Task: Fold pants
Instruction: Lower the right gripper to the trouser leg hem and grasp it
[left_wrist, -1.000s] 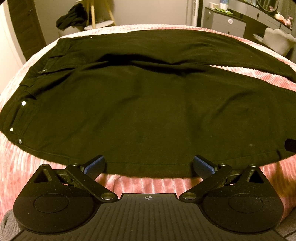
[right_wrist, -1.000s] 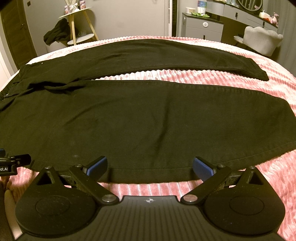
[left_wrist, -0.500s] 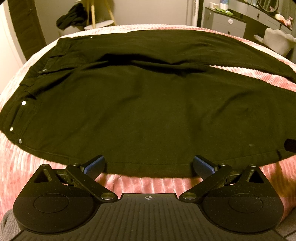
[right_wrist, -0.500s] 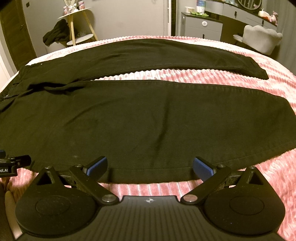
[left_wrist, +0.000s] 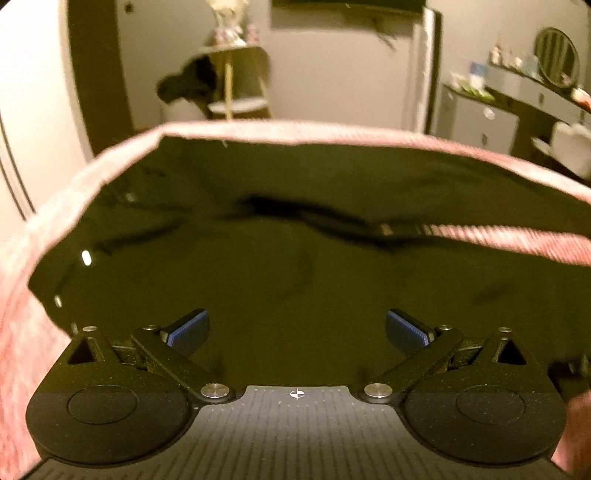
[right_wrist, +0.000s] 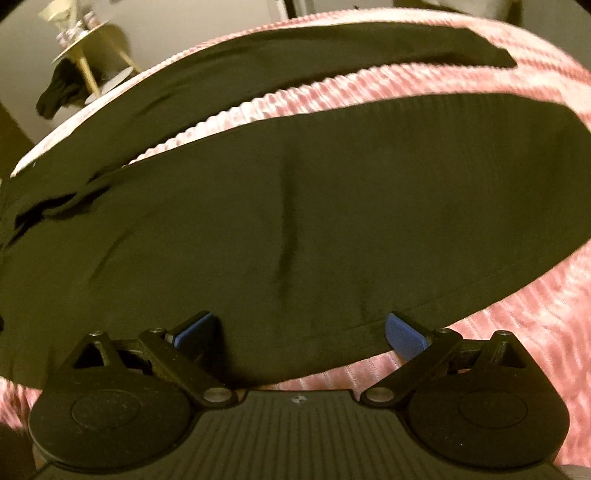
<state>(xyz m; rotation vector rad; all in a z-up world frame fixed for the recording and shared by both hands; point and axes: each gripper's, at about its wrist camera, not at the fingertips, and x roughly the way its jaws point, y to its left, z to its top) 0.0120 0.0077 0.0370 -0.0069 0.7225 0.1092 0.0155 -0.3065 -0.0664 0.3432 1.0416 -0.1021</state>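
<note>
A bed with a pink ribbed cover (left_wrist: 498, 236) fills the room's foreground under warm, dim yellowish light. Beyond its far edge stand pale plain walls (left_wrist: 332, 74), a dark doorway (left_wrist: 96, 74) on the left, and a small wooden-legged side table (left_wrist: 236, 85) with a dark garment (left_wrist: 188, 83) draped over it. Past the bed's far right corner sit a grey dresser (left_wrist: 480, 114), a round mirror (left_wrist: 556, 57) and a white chair (left_wrist: 572, 144).

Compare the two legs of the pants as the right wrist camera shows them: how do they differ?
The near leg fills most of the view and bears a dark lengthwise crease; the far leg looks narrower and smoother. The near leg reaches between the open fingers of the right gripper; the far leg lies beyond a strip of pink bedspread. Both are dark and lie flat.
</note>
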